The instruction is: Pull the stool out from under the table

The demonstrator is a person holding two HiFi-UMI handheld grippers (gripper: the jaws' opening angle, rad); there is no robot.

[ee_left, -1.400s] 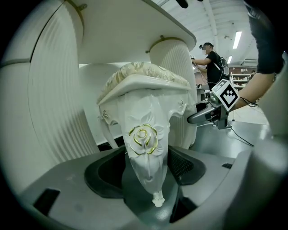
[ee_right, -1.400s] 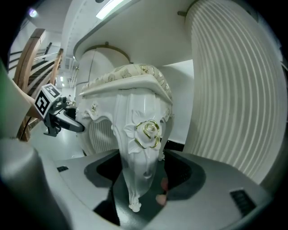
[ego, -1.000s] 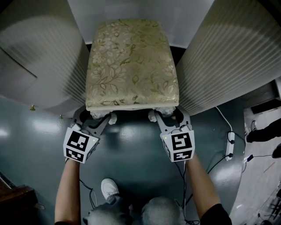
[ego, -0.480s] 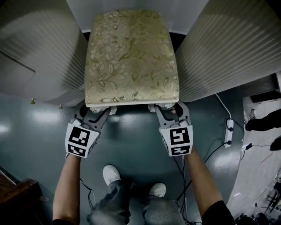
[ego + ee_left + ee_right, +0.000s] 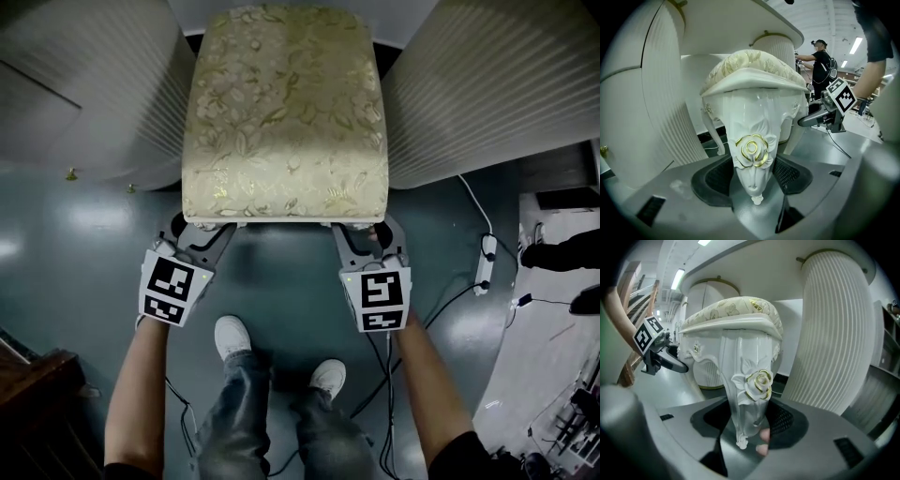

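Note:
The stool (image 5: 286, 112) has a gold floral cushion and white carved legs, and stands between the table's two fluted white pedestals (image 5: 94, 94). My left gripper (image 5: 202, 234) is shut on the front left leg (image 5: 752, 145), whose gold rose sits between the dark pads (image 5: 712, 176). At the other front corner my right gripper (image 5: 361, 234) is shut on the front right leg (image 5: 747, 394) in the same way. The tabletop (image 5: 740, 28) overhangs the stool's far end. The legs' lower ends are hidden under the seat in the head view.
The right pedestal (image 5: 478, 84) stands close beside the seat. A power strip with cables (image 5: 483, 262) lies on the grey floor at right. My shoes (image 5: 232, 336) stand just behind the grippers. Dark wooden furniture (image 5: 37, 384) sits at lower left. Another person (image 5: 820, 61) stands far off.
Both grippers keep their hold on the legs. The legs' carved tips, seen below the seat edge before, are now hidden. A second shoe has come into view beneath me.

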